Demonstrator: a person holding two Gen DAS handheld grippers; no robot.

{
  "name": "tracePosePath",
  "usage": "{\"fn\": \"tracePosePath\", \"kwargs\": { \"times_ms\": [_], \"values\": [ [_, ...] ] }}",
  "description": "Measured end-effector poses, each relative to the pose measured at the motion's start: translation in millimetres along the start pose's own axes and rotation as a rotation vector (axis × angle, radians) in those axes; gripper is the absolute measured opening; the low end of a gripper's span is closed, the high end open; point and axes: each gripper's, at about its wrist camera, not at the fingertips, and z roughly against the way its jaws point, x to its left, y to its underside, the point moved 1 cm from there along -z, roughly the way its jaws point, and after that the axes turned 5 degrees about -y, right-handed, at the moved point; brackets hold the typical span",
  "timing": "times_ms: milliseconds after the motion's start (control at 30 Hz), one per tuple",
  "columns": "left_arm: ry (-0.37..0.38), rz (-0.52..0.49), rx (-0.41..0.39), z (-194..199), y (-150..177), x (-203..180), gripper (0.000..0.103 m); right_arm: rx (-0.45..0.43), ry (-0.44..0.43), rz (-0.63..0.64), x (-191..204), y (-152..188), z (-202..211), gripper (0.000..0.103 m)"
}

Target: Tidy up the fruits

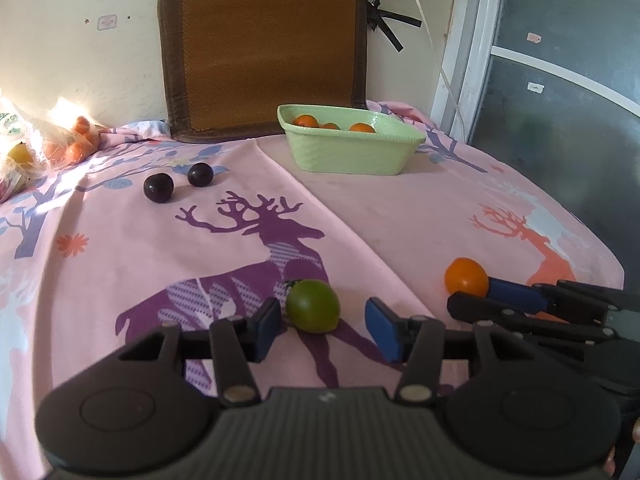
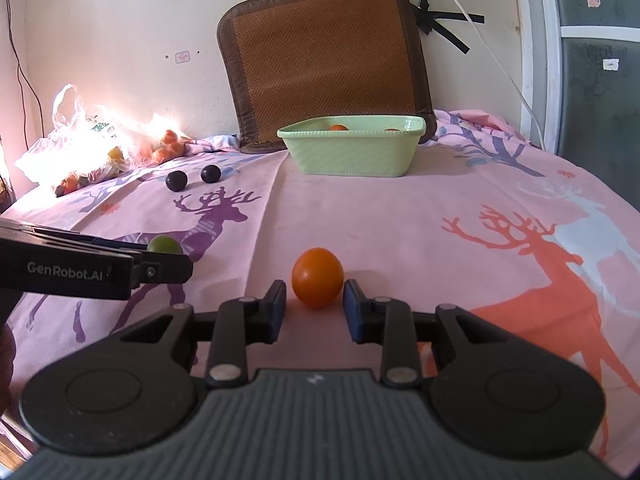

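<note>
Left gripper [image 1: 325,322]: jaws spread wide, nothing clamped. A green fruit [image 1: 313,305] sits on the cloth between the two blue pads, near the left pad [image 1: 267,326] and clear of the right one. Contact with the left pad cannot be confirmed.

Right gripper [image 2: 315,310]: jaws parted, nothing clamped. An orange fruit [image 2: 317,277] rests on the cloth between the fingertips, with a narrow gap visible on each side. In the left wrist view this same gripper reaches in from the right edge, its fingers alongside that orange fruit.

Both fruits lie on a pink bedsheet [image 1: 392,220] printed with deer and tree shapes; a fold runs diagonally across it toward the far side. The green fruit lies on the purple deer [image 1: 256,264]; the orange fruit lies just left of an orange deer [image 2: 532,292].

Farther out on the left, two dark plums [image 1: 159,187] sit near each other, not touching. Nothing stands between the grippers and the far side of the sheet.

At the far centre, a pale green rectangular tub [image 1: 348,152] holds at least three orange fruits [image 1: 306,121]. Behind it, a brown woven cushion [image 1: 264,48] leans upright against the cream wall [image 1: 60,56]. At far left, a sunlit plastic bag [image 2: 76,148] contains more fruit. A white cable [image 1: 430,40] hangs down the wall at right, beside a white-framed glass door [image 1: 560,80].
</note>
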Motion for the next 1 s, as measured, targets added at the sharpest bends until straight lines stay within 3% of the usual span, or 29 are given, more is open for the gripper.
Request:
{"fn": "tracePosePath", "kwargs": {
  "times_ms": [567, 667, 733, 1000],
  "values": [
    [-0.027, -0.03, 0.0, -1.5, 0.7, -5.5, 0.049, -0.003, 0.002, -0.001, -1.0, 0.6, 0.2, 0.035],
    [-0.027, -0.029, 0.0, -1.4, 1.0, -5.8, 0.05, -0.003, 0.002, 0.0, -0.8, 0.6, 0.3, 0.037],
    [-0.026, -0.029, 0.0, -1.3, 0.8, -5.9, 0.051, -0.004, -0.001, -0.001, -0.3, 0.7, 0.5, 0.045],
    [-0.025, -0.039, -0.001, -0.9, 1.7, -6.7, 0.053, -0.006, 0.001, 0.004, 0.9, 0.8, -0.1, 0.046]
  ]
}}
